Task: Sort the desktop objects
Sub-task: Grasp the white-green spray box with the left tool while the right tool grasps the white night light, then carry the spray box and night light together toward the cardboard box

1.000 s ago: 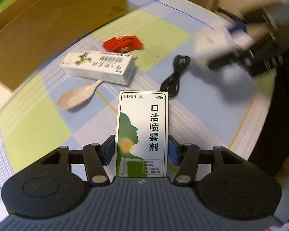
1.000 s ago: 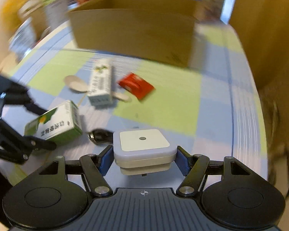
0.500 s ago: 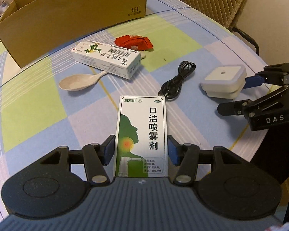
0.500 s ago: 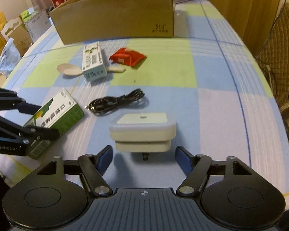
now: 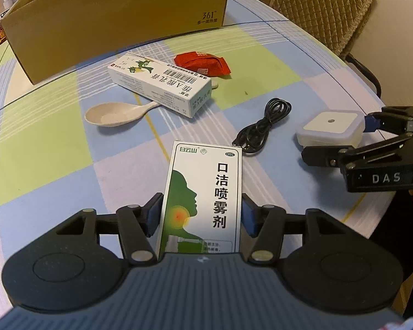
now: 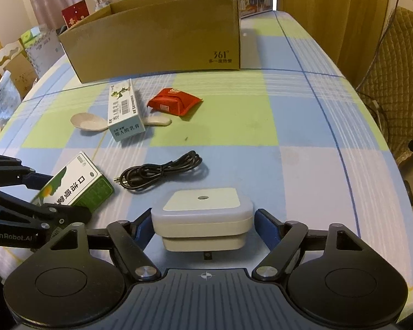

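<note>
— Near table (image 6: 303,115) front edge: left gripper (image 5: 201,216) straddles spray box (image 5: 203,192), pads not clearly touching. Right?

— Right gripper (image 6: 203,224) spread around white night light (image 6: 203,214), gaps both sides; unit on cloth. Cardboard box (image 6: 157,38) at far edge.

— Risk?

— Closing off-centre could skid it toward black cable (image 6: 162,172).

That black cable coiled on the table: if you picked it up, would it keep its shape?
Probably not. The black cable lies in loose loops with no tie visible, so it would likely droop and unwind. It looks thin, so probably light. Its plug end sticks out free and may dangle.
</note>
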